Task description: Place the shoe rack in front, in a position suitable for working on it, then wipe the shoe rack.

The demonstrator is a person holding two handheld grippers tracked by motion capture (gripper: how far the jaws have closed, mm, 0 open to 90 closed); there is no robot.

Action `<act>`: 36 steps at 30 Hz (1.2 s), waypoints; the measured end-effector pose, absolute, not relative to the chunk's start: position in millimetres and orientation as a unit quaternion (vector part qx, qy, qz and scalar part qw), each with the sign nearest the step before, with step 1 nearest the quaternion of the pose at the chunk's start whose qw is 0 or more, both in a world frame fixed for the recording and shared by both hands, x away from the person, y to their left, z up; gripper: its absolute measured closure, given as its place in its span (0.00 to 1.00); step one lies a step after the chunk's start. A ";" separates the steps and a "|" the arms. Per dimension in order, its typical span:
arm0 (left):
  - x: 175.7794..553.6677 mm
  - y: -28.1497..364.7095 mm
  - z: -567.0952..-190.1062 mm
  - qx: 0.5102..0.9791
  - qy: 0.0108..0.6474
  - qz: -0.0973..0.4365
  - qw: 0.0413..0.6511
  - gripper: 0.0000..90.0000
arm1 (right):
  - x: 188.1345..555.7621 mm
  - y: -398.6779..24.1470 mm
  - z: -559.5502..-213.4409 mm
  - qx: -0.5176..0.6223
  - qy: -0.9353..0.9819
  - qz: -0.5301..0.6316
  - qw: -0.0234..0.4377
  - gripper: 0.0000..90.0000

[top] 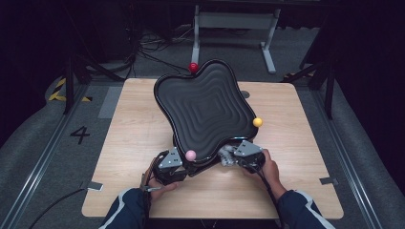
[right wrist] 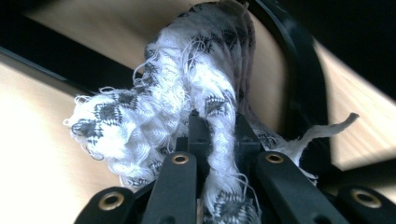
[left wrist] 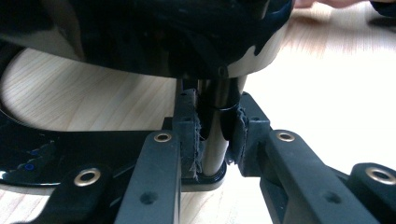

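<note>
Frayed cloth (right wrist: 187,116) in right tool (right wrist: 219,135); left tool (left wrist: 217,140) clamps tray stem (left wrist: 215,135).

— How is the left gripper (top: 177,161) held?

— It is carried low by the left hand (top: 160,187), near the table's near edge. In the left gripper view its jaws are seen clamped on a dark upright post (left wrist: 215,135), padded fingers (left wrist: 190,140) pressed to both sides.

— And the right gripper (top: 237,153)?

— It is gripped by the right hand (top: 267,167), forearm angled in from the near right corner. Its jaws are closed on a frayed white-and-black cloth (right wrist: 187,107).
</note>
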State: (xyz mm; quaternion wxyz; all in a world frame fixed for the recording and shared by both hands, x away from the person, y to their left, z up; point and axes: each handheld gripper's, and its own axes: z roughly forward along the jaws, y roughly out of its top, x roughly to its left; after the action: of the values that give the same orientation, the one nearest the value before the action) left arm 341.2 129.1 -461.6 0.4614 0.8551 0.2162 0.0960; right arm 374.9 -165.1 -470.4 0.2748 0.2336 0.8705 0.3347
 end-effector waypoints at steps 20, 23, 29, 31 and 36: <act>343.8 129.7 -462.3 0.855 0.211 0.087 0.466 0.83 | 366.3 -134.8 -469.4 0.194 0.880 0.338 0.271 0.91; 344.0 130.3 -462.5 0.855 0.209 0.088 0.466 0.83 | 372.9 -147.1 -469.6 0.208 0.877 0.330 0.282 0.91; 344.1 130.3 -463.1 0.854 0.207 0.087 0.469 0.83 | 382.1 -172.2 -469.9 0.252 0.865 0.315 0.297 0.91; 344.4 130.6 -463.5 0.854 0.207 0.085 0.470 0.83 | 385.1 -179.9 -469.9 0.263 0.863 0.308 0.302 0.91; 346.4 130.0 -463.7 0.854 0.204 0.082 0.471 0.83 | 395.6 -201.4 -470.3 0.289 0.856 0.298 0.308 0.91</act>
State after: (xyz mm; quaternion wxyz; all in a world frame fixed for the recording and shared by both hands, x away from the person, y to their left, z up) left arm 346.4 130.0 -463.7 0.4711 0.8541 0.2045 0.0823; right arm 395.6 -201.4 -470.3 0.3078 0.2891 0.8560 0.2983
